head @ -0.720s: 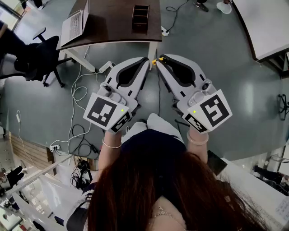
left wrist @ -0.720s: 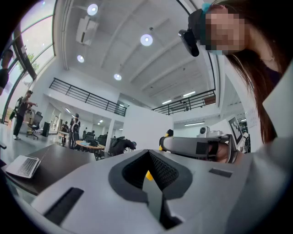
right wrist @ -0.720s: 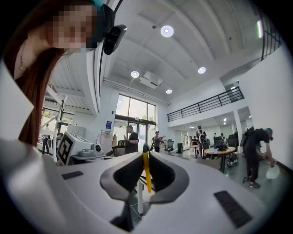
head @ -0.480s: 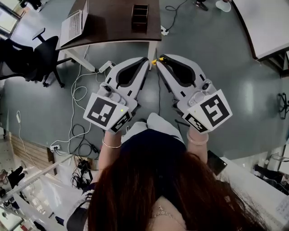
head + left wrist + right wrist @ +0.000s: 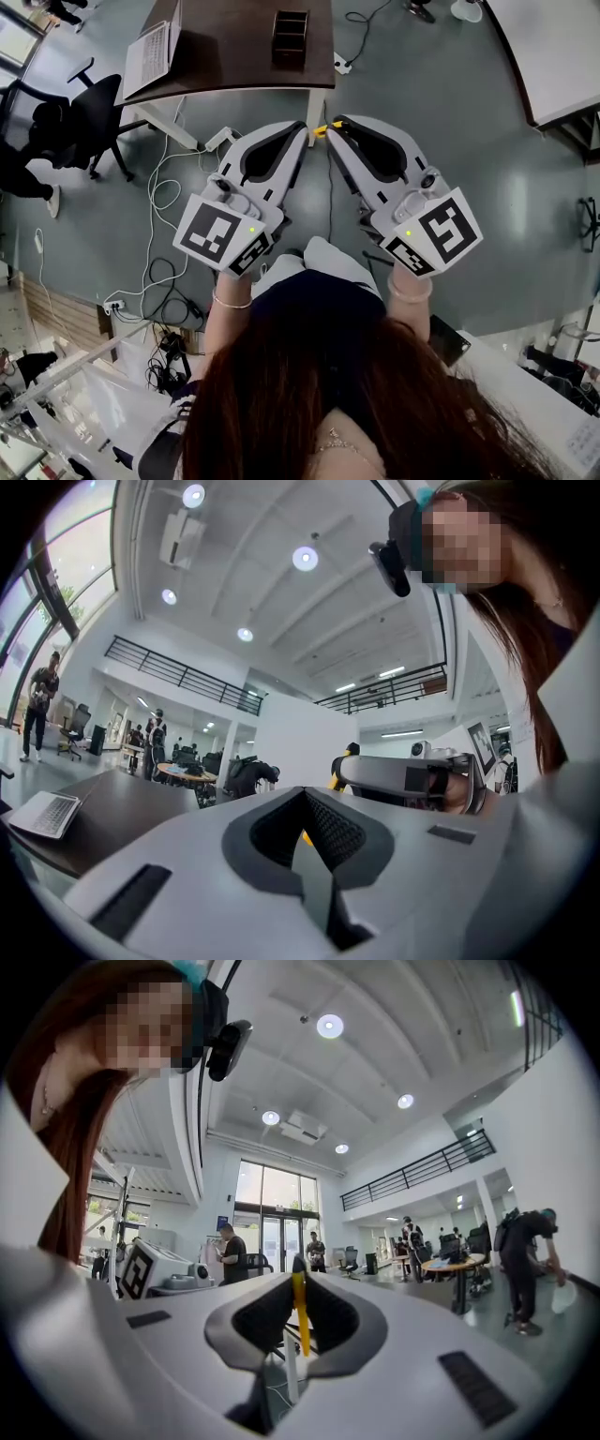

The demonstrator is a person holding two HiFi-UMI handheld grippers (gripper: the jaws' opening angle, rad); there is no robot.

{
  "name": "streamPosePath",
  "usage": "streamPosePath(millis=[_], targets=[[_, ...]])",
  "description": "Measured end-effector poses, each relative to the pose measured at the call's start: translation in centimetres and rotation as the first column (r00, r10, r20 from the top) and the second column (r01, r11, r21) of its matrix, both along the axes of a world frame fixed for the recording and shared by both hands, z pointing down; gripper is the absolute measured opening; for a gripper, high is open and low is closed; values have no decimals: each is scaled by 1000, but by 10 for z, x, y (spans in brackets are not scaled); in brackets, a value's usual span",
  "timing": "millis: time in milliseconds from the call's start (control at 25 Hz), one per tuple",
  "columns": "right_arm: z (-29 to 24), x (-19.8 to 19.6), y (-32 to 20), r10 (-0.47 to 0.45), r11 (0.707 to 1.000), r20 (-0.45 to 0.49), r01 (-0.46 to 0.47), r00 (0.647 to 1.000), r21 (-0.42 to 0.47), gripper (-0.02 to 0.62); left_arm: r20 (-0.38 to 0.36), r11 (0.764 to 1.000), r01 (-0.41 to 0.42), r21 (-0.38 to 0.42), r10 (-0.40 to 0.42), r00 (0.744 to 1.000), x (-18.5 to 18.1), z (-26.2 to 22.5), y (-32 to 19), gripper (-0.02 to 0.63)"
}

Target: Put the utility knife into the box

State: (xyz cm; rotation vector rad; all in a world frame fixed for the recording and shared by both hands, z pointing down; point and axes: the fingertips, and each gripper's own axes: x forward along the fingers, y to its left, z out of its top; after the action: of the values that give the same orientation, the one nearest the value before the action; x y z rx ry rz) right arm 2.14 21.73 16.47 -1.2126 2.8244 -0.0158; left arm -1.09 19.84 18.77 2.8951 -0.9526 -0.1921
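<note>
Looked like an open-plan office/lab hall. Brown surface carried a laptop, an office chair sat beside it, and loose cables ran across the grey floor. High white ceiling with round lights, mezzanine railing, tall glass doors, people around a round table.

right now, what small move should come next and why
Probably carry the right tool forward toward the box on the brown table: its jaws are shut on the utility knife, and the box sits well ahead of it.
</note>
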Motion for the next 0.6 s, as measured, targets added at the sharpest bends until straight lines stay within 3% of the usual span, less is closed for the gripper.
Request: streamPosePath(millis=[360, 600], targets=[[2, 33, -44, -30, 999, 15, 29, 999, 30, 52, 12, 999, 44, 22, -45, 999, 26, 0, -43, 2], [4, 33, -78, -62, 998, 32, 62, 998, 8, 52, 15, 996, 89, -5, -89, 996, 21, 3, -75, 2]])
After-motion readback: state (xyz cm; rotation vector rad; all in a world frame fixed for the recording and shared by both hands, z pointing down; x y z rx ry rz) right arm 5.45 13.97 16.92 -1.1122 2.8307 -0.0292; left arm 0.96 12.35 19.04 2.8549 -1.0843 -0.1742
